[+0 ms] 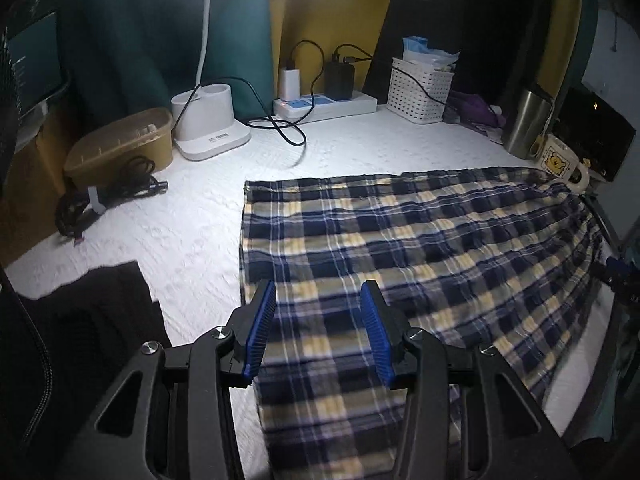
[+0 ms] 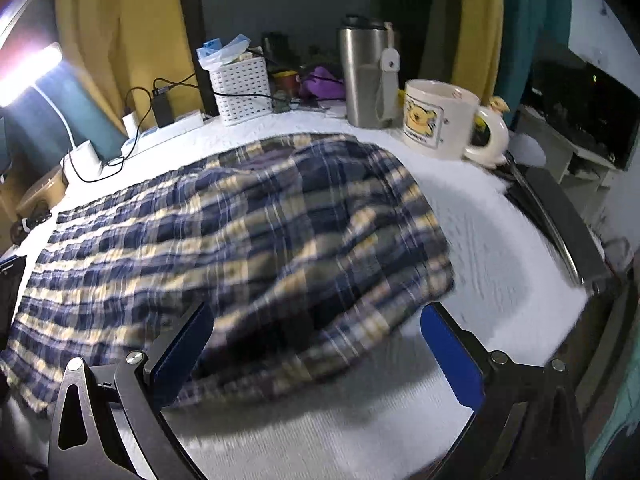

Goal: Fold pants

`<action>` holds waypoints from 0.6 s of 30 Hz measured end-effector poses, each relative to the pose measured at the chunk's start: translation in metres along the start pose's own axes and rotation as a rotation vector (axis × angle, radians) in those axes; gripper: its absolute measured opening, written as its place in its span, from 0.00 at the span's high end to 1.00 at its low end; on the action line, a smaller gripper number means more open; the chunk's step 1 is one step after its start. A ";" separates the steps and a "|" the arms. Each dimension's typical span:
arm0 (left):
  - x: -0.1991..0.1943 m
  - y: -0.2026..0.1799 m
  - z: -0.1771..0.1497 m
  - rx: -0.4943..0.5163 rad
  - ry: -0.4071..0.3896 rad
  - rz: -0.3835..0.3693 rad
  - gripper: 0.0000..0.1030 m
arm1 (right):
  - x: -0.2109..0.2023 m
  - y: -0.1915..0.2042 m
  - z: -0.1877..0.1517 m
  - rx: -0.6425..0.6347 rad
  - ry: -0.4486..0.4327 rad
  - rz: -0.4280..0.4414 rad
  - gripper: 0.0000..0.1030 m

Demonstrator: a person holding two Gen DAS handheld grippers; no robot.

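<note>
- Looking down both wrist cams, the navy, cream and yellow plaid flannel pants (image 1: pixel 420 240) are spread out on the white textured table cover (image 1: pixel 192 216), legs running toward the far left corner, waist end bunched up on the right near the cream bear-print mug (image 2: pixel 440 120).
- My left gripper (image 1: pixel 320 332) has its blue ribbed pads apart with nothing pinched between them; it hangs over the near edge of the cloth, and I can't tell whether it touches the fabric at all.
- My right gripper (image 2: pixel 316 344) is spread wide too, jaws straddling the rumpled near corner of the waist end, nothing grasped. That view is motion-smeared, so don't ask me for fine detail.
- Best guess on the step: I'm between grabs. The pants look like they're already doubled leg over leg, though I can't say for sure, and the next fold isn't started.
- Next move, as I see it: drop each gripper onto a near corner, clamp through all layers, then lift and carry one end over the other.
- Things to mind: the tall brushed-steel travel tumbler (image 2: pixel 362 76) and the mug sit right by the waist end, so a sloppy swing could clip them. The white perforated plastic basket (image 1: pixel 420 94) is well clear.
</note>
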State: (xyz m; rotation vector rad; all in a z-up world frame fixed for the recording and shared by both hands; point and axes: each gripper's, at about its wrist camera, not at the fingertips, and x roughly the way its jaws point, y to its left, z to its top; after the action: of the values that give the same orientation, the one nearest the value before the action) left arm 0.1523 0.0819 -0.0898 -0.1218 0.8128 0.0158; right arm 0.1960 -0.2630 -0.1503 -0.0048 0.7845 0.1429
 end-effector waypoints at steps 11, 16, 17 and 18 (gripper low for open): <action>-0.014 -0.020 -0.027 -0.011 0.043 -0.006 0.57 | -0.002 -0.027 -0.013 0.057 0.044 0.088 0.00; -0.018 -0.030 -0.028 -0.004 0.044 0.009 0.57 | 0.010 -0.034 -0.013 0.077 0.071 0.154 0.00; -0.019 -0.031 -0.028 -0.003 0.044 0.013 0.57 | 0.011 -0.035 -0.011 0.079 0.069 0.164 0.00; -0.019 -0.032 -0.028 -0.001 0.045 0.016 0.57 | 0.012 -0.036 -0.009 0.081 0.068 0.172 0.00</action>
State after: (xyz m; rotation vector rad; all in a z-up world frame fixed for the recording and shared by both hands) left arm 0.1213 0.0474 -0.0918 -0.1167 0.8590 0.0280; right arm 0.2025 -0.2972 -0.1673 0.1355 0.8576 0.2745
